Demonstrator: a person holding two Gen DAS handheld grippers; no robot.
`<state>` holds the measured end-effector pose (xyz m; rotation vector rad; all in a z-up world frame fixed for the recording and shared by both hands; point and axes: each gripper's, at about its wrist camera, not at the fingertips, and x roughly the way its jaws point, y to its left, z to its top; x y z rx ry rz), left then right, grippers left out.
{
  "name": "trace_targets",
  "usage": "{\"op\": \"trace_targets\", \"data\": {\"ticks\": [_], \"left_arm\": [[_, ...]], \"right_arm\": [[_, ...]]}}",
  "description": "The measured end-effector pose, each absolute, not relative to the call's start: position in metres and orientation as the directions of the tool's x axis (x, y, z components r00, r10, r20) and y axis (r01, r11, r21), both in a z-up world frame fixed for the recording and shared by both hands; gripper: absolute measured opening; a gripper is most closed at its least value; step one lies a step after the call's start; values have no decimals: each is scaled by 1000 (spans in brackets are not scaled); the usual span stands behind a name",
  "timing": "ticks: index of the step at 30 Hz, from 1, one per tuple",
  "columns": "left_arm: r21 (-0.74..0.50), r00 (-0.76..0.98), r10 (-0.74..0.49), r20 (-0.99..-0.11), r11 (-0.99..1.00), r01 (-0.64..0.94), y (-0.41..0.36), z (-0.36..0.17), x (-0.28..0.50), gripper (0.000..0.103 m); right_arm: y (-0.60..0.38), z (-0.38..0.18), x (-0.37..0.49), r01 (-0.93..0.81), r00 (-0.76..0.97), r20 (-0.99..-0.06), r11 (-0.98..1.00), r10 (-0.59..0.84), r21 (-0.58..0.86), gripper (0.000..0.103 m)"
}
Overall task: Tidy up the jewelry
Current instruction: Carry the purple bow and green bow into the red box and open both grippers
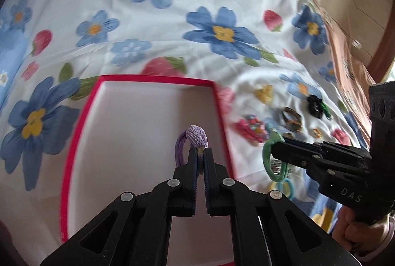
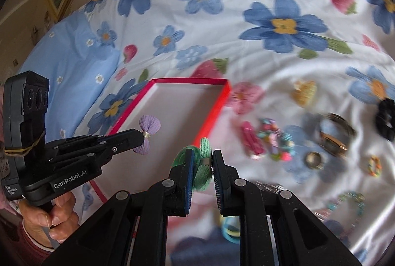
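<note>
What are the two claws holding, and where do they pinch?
Left claw pinches the purple bow hair tie at its middle knot. Right claw pinches the green hair tie at its metal clasp.

Printed cotton-like bedsheet [image 1: 172, 26], matt and creased; purple hair tie [image 1: 196, 140] of ribbed cloth; red box [image 1: 158, 79] with smooth white card lining.

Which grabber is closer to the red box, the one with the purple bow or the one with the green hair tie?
Left. The left gripper, pinching the purple bow, hangs over the red box. The right gripper, clamping the green hair tie, is just outside the box's right edge.
</note>
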<state>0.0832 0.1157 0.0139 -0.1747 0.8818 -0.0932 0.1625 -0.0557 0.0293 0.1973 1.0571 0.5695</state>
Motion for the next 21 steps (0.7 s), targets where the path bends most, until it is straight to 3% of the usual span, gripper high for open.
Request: {"op": "trace_targets", "data": {"ticks": [21], "left_arm": [[-154, 554, -57, -831, 979, -132, 177, -35, 163, 6]], "right_arm": [[50, -38, 230, -420, 218, -834, 820, 507, 389, 18]]}}
